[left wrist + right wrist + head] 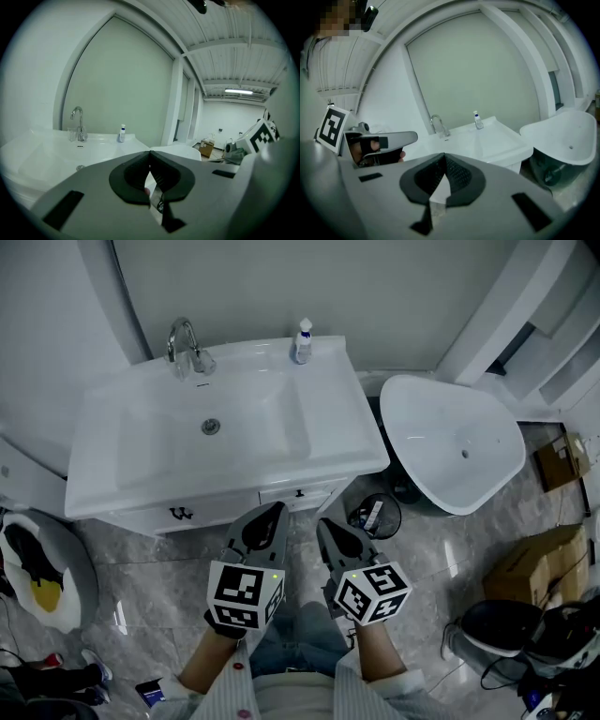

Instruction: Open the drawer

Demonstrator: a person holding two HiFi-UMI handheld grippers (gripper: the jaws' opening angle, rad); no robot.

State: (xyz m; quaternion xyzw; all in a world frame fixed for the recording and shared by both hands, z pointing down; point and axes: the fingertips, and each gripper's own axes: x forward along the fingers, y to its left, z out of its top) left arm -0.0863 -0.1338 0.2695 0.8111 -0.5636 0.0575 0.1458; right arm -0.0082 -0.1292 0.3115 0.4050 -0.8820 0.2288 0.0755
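Head view: a white vanity point(141, 518) stands ahead of the person. Its tabletop point(328, 409) carries a faucet point(187, 345) and a small bottle point(302, 341).
Task object: the drawer fronts sit under the front edge of the tabletop and are closed. The nearer drawer front point(319, 498) has a dark handle point(300, 492). A second handle point(182, 513) is further towards the view's left.
Left tool point(274, 510): the jaws are pressed together and nothing is between them. The left gripper view point(150, 154) confirms this.
Right tool point(324, 525): the jaws are also pressed together at the tips and empty, as the right gripper view point(444, 157) shows.
Key relation: the dark handle lies straight ahead of both tools, between their tips and slightly beyond them. It is near them, and no contact shows.
Long axis: the nearer drawer front runs across the view, side to side. The pull direction is therefore back towards the person.
Nearer hand: both are close, and the left tool tip appears marginally nearer to the handle.
Next step (judgement): one tool must spread its jaws before it can take the handle. The task has not started.
Unclear: neither gripper view shows the handle, because the tool bodies cover it.
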